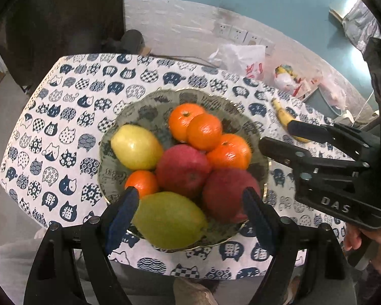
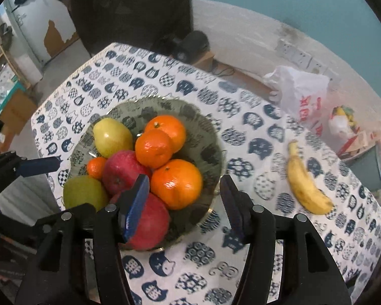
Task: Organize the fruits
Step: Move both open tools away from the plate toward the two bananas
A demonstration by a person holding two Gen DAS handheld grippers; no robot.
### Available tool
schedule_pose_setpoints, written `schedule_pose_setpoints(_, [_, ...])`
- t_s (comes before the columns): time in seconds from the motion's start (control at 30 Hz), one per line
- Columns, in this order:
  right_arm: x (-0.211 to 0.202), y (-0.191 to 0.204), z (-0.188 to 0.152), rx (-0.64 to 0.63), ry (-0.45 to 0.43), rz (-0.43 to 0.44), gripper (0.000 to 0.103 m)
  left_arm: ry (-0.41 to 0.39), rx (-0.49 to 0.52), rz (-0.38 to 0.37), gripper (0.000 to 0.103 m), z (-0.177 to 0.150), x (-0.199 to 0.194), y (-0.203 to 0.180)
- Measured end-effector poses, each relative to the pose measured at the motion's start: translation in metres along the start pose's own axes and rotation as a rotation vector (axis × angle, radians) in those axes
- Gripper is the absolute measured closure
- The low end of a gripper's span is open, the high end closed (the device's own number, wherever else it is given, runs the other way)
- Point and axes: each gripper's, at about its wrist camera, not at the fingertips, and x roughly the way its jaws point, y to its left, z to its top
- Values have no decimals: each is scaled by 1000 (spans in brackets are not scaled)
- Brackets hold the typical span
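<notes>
A glass bowl (image 1: 149, 101) (image 2: 205, 137) on the cat-print tablecloth holds oranges (image 1: 229, 151) (image 2: 176, 183), two red apples (image 1: 183, 170) (image 2: 124, 170), a yellow lemon (image 1: 136, 146) (image 2: 111, 136) and a green lemon (image 1: 169, 219) (image 2: 83, 193). A banana (image 2: 304, 180) (image 1: 282, 114) lies on the cloth right of the bowl. My left gripper (image 1: 190, 195) is open and empty above the bowl's near side. My right gripper (image 2: 184, 185) (image 1: 276, 134) is open and empty over the bowl's right edge, left of the banana.
White plastic bags (image 2: 304, 96) (image 1: 241, 58) and packaged items (image 2: 345, 119) sit at the table's far right by the wall. A dark object (image 2: 193, 43) stands behind the table. The table's near edge (image 1: 190, 274) is close below my left gripper.
</notes>
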Motion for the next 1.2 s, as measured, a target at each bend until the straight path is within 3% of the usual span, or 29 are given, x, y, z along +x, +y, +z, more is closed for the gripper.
schedule_pose_setpoints(0.27, [-40,-22,-14,22,-45,-33,44,-18,43,-20,18,4,-7,-32])
schedule_pose_setpoints(0.6, [-73,-66,-56,66,-44,-99,42,-13,149,-35,18,7,-3,-91])
schedule_pose_setpoints(1.2, [-108,-160,-133,219,-15,-188,42,64,373,-47,18,-1,24,-208])
